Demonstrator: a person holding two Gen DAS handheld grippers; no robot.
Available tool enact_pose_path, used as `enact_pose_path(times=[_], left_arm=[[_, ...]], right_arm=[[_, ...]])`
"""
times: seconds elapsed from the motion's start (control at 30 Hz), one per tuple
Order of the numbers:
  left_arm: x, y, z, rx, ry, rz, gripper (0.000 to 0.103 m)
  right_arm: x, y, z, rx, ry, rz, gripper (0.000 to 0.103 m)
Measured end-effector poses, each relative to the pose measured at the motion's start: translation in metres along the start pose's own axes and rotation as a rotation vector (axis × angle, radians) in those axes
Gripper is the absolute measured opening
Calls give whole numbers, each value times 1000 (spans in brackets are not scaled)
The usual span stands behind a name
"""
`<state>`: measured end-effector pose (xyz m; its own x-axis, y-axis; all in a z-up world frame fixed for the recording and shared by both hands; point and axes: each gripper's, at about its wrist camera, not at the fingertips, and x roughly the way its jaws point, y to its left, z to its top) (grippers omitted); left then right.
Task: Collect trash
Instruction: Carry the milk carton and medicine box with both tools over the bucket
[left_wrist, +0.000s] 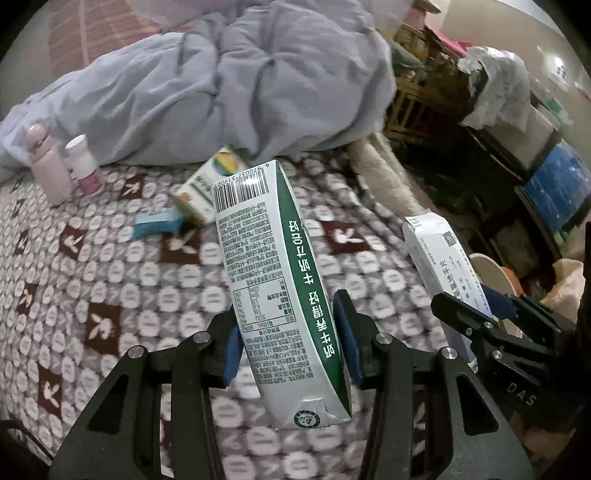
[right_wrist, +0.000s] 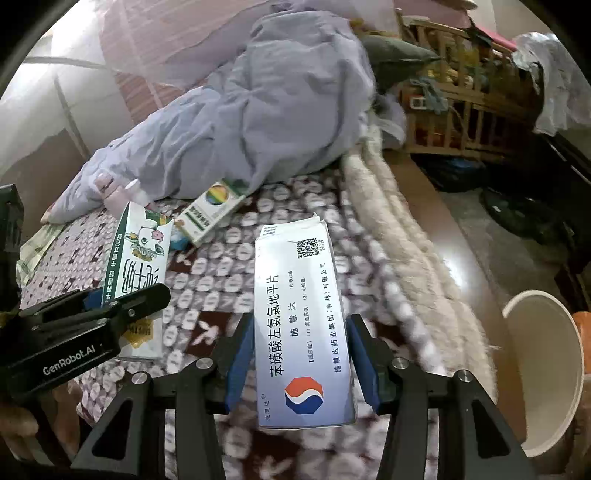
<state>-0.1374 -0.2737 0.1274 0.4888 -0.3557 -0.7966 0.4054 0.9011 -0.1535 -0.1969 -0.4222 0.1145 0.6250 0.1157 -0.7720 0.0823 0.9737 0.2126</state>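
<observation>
L tool (left_wrist: 291, 350) clamped on green/white milk carton (left_wrist: 273, 291), blue pads pressing both sides, carton lifted above the bed (left_wrist: 122, 266), tilted, barcode end pointing away. R tool (right_wrist: 301, 363) clamped on white medicine box (right_wrist: 301, 317), also lifted clear of the bed, near its R edge. Both items held side by side, apart. Left on the bed, near the lilac duvet (left_wrist: 240, 92): small box w/ rainbow logo (left_wrist: 207, 184), blue packet (left_wrist: 157, 223) just beside it, pink bottle (left_wrist: 48, 166) and white-capped bottle (left_wrist: 85, 166) touching, toward the bed's L edge. White bin (right_wrist: 546, 373) on the floor beside the bed's R edge, w/ orange thing behind it, can't tell what.
</observation>
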Motion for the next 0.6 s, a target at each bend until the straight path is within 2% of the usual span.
enact_pose_path(times=[0.23, 0.6], left_arm=[[7, -43, 5, 56, 8, -46, 43], [26, -118, 9, 143, 44, -141, 43]], right_arm=[[-17, -33, -6, 40, -21, -39, 49], [-44, -106, -16, 145, -41, -123, 49]])
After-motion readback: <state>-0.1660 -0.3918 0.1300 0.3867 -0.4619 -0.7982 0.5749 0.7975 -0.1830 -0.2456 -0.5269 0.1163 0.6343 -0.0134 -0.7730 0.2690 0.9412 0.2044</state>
